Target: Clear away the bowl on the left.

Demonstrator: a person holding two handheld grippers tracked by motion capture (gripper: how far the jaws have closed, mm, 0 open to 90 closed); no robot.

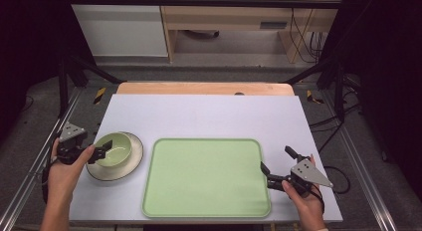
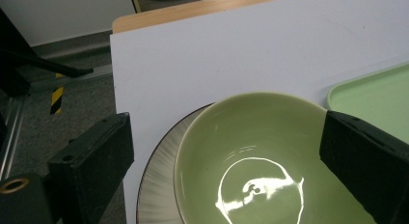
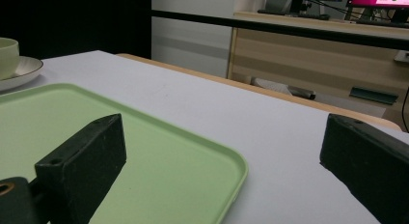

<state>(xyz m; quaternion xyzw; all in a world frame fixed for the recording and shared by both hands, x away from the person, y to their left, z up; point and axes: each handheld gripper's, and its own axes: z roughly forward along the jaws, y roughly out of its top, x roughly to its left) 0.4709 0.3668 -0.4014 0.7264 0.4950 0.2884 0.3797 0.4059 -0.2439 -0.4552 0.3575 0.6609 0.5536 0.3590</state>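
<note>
A pale green bowl point(image 1: 115, 148) sits on a cream plate with a dark rim point(image 1: 124, 167) at the table's left side. My left gripper point(image 1: 102, 150) is at the bowl's left rim. In the left gripper view it point(image 2: 226, 147) is open, with one jaw on each side of the bowl point(image 2: 260, 156) and the plate point(image 2: 159, 185) beneath. A large green tray point(image 1: 206, 177) lies empty at the front centre. My right gripper point(image 1: 277, 160) is open at the tray's right edge. In the right gripper view it point(image 3: 222, 151) straddles the tray's corner point(image 3: 144, 156).
The white tabletop point(image 1: 209, 116) stretches bare behind the tray, with a wooden strip point(image 1: 204, 88) along its far edge. Black frame posts point(image 1: 64, 81) stand at both sides. The bowl point(image 3: 7, 52) and plate point(image 3: 21, 69) appear far left in the right gripper view.
</note>
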